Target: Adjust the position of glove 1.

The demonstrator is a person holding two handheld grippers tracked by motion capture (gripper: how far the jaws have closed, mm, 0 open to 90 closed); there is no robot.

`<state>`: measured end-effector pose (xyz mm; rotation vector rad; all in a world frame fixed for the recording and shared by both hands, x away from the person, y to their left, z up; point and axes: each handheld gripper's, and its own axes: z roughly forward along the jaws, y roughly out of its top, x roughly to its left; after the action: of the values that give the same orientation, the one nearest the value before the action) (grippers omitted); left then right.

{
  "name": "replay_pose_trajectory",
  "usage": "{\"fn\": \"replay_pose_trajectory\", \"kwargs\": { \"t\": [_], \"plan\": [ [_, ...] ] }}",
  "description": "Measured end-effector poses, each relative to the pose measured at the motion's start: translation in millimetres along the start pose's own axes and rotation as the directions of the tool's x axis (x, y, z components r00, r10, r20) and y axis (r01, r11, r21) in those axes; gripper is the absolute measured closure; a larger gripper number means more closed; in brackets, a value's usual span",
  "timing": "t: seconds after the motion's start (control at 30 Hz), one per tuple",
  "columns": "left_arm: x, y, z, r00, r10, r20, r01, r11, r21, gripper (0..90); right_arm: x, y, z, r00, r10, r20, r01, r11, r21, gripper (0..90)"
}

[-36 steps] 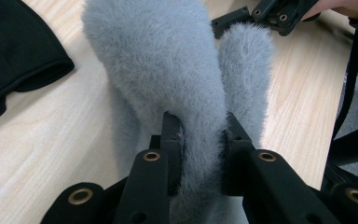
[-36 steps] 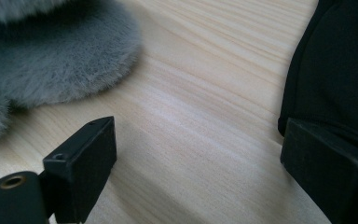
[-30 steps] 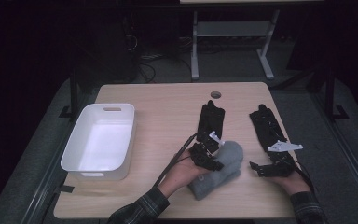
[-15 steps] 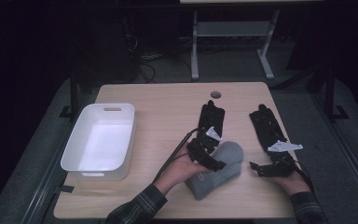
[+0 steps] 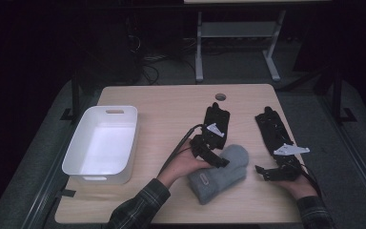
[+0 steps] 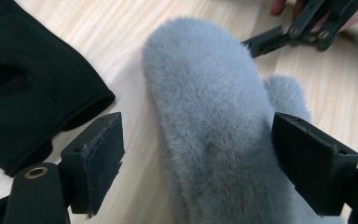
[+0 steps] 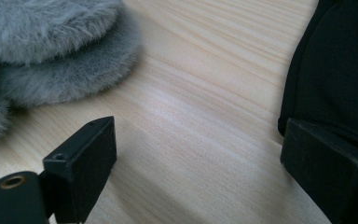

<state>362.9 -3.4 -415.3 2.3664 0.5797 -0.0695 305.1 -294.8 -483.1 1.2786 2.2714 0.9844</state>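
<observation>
A grey fuzzy mitten [image 5: 221, 175] lies near the table's front, at the middle. My left gripper [image 5: 214, 160] is open over its far end, and in the left gripper view the jaws stand either side of the mitten [image 6: 214, 116] without pinching it. My right gripper [image 5: 266, 173] rests open low over the table to the mitten's right. Between its jaws is bare wood [image 7: 205, 140], with grey fur [image 7: 51, 46] at the upper left and a black glove [image 7: 335, 70] on the right. The other hand's gripper jaw [image 6: 270, 39] shows beyond the mitten.
Two black gloves lie flat mid-table, one [image 5: 217, 121] just beyond my left gripper and one [image 5: 272, 131] beyond my right gripper. A white bin [image 5: 134, 138] with nothing in it stands at the left. A round hole [image 5: 220, 97] sits near the table's far edge.
My left hand and its gripper have shifted slightly over the grey mitten, which has barely moved. The right gripper has stayed where it was.
</observation>
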Motion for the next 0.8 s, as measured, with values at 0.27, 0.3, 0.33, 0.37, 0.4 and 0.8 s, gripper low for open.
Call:
{"fn": "replay_pose_trajectory", "kwargs": {
  "t": [0.27,0.3,0.33,0.37,0.4,0.8],
  "plan": [
    [3.8,-3.5,19.2,0.9993,-0.006,0.036,0.004,0.9984,0.056,14.1,-0.1,0.0,-0.1,1.0000,0.000,-0.001,0.000,1.000,0.000,10.3],
    [4.4,-4.1,21.7,0.9990,-0.004,0.044,0.002,0.9980,0.063,13.6,-0.1,0.0,-0.1,1.0000,0.000,-0.001,0.000,1.000,0.000,10.3],
    [4.4,-4.9,24.3,0.9987,-0.010,0.049,0.007,0.9979,0.064,13.2,-0.1,0.0,-0.1,1.0000,0.001,-0.001,-0.001,1.000,0.000,10.3],
    [4.7,-5.6,26.5,0.9985,-0.009,0.054,0.005,0.9974,0.071,12.7,-0.1,0.0,-0.1,1.0000,0.001,-0.001,-0.001,1.000,0.000,10.3],
    [4.7,-6.5,28.7,0.9981,-0.009,0.061,0.005,0.9973,0.073,12.5,-0.2,0.0,-0.1,1.0000,0.001,-0.001,-0.001,1.000,0.000,10.3],
    [8.6,-12.2,41.9,0.9909,-0.048,0.126,0.035,0.9940,0.104,13.6,-0.1,-0.1,-0.1,1.0000,0.000,0.000,0.000,1.000,0.000,10.3]
  ]
}}
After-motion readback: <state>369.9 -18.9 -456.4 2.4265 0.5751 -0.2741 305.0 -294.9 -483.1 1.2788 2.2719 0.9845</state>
